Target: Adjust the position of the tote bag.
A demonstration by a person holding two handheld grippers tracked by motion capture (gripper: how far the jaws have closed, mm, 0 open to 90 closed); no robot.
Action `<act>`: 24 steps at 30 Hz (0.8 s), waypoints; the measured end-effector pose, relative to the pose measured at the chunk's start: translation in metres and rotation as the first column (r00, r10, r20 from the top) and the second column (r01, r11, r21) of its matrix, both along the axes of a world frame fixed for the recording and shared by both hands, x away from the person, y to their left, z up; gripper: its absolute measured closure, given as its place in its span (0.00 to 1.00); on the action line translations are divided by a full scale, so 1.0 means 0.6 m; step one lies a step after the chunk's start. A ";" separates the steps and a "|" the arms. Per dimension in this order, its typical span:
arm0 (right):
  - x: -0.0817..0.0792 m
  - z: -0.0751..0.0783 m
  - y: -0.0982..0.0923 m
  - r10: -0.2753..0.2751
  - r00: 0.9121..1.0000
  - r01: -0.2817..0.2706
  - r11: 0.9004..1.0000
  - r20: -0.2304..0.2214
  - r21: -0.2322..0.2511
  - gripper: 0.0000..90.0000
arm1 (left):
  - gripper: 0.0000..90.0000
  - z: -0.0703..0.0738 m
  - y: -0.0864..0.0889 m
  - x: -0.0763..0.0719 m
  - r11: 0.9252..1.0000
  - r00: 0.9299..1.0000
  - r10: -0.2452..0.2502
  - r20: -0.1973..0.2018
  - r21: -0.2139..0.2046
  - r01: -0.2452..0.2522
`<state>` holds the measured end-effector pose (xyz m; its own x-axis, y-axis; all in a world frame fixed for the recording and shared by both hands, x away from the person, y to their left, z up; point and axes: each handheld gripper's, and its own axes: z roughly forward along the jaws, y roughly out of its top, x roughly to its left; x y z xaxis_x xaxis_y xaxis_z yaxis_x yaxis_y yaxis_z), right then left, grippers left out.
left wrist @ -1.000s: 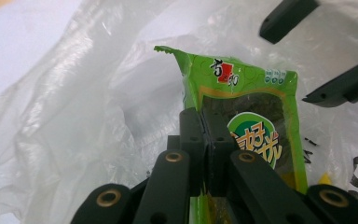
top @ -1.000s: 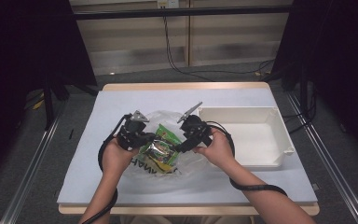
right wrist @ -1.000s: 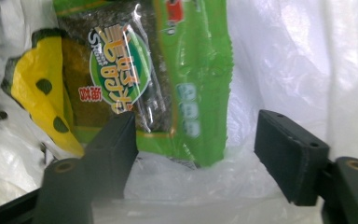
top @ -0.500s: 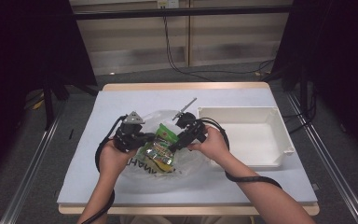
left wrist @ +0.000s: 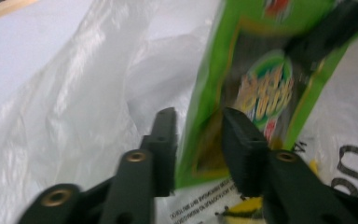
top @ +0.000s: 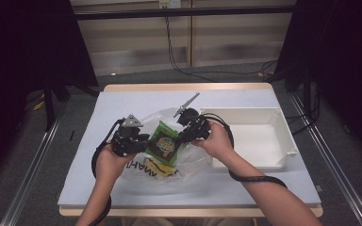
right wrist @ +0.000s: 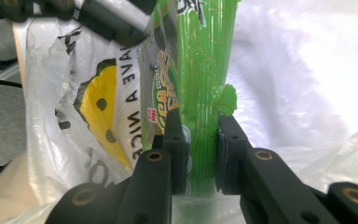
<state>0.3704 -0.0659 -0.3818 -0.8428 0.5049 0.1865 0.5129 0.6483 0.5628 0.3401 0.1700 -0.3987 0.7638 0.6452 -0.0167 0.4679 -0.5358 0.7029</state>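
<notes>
Lifting green snack packet higher out of plastic bag than before. Right gripper jaws just closing, clamping packet edge; left gripper jaws just opening, releasing it. Next: withdrawing left, carrying packet toward white bin.

Two black jaws of the right gripper rising from six o'clock, just closing, clamped on the edge of a green snack packet standing upright toward twelve. At nine o'clock, a clear plastic bag with a yellow print and black lettering. At eleven o'clock, the other gripper, blurred.
</notes>
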 end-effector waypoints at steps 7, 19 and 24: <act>-0.008 0.014 0.010 0.032 0.998 -0.028 0.997 0.052 -0.079 0.81 | 0.55 -0.020 -0.002 -0.018 0.999 1.000 -0.021 -0.006 0.026 0.021; -0.015 -0.008 0.047 0.081 0.997 -0.082 0.988 -0.014 -0.130 0.83 | 0.47 -0.038 0.006 -0.025 0.999 1.000 0.000 -0.003 0.050 0.001; -0.008 -0.009 0.041 0.053 0.998 -0.055 0.990 -0.016 -0.126 0.84 | 0.39 -0.040 0.014 -0.026 0.999 1.000 0.013 0.001 0.036 -0.013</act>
